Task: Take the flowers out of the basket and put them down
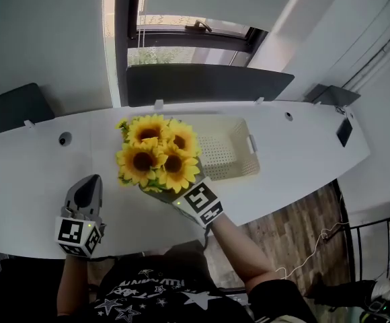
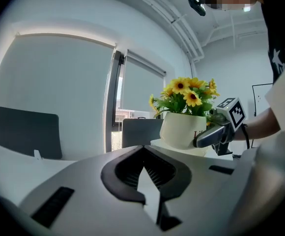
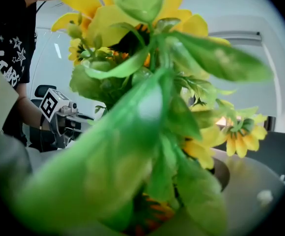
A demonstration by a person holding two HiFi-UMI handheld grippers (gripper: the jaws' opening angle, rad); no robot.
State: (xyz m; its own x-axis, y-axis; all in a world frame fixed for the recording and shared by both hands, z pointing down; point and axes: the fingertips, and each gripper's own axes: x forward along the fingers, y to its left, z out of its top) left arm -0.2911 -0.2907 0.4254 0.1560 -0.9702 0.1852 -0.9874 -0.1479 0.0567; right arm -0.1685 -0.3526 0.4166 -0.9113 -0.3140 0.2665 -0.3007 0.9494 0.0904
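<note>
A long white table [image 1: 33, 173] curves across the head view, with a window [image 1: 181, 39] and pale walls behind it and a strip of wooden floor [image 1: 296, 227] to its right. Two dark chair backs stand at the far edge of the table, one [image 1: 202, 83] under the window and one [image 1: 7, 110] off to the left. The person shows at the bottom of that view in a black shirt [image 1: 148, 295] with white stars, the right forearm [image 1: 239, 247] reaching forward. A cream basket [image 1: 239, 160] with perforated walls sits on the table right of centre, and what shows of its inside looks bare. The flowers [image 1: 158, 155], a bunch of yellow sunflowers with green leaves, stand just left of the basket in the head view and overlap its left edge. They stand upright in a white pot [image 2: 179, 129], which the left gripper view shows in front of the basket's near rim; whether the pot rests on anything cannot be told. The right gripper [image 2: 204, 137] clamps the side of the pot from the person's side, its marker cube [image 1: 202, 204] facing up. In the right gripper view, leaves and blooms [image 3: 147, 82] fill almost everything, so only grey edges of the jaws show on either side. The left gripper [image 1: 91, 180] lies on the table well to the left of the flowers, its jaws closed tip to tip with nothing between them.
</note>
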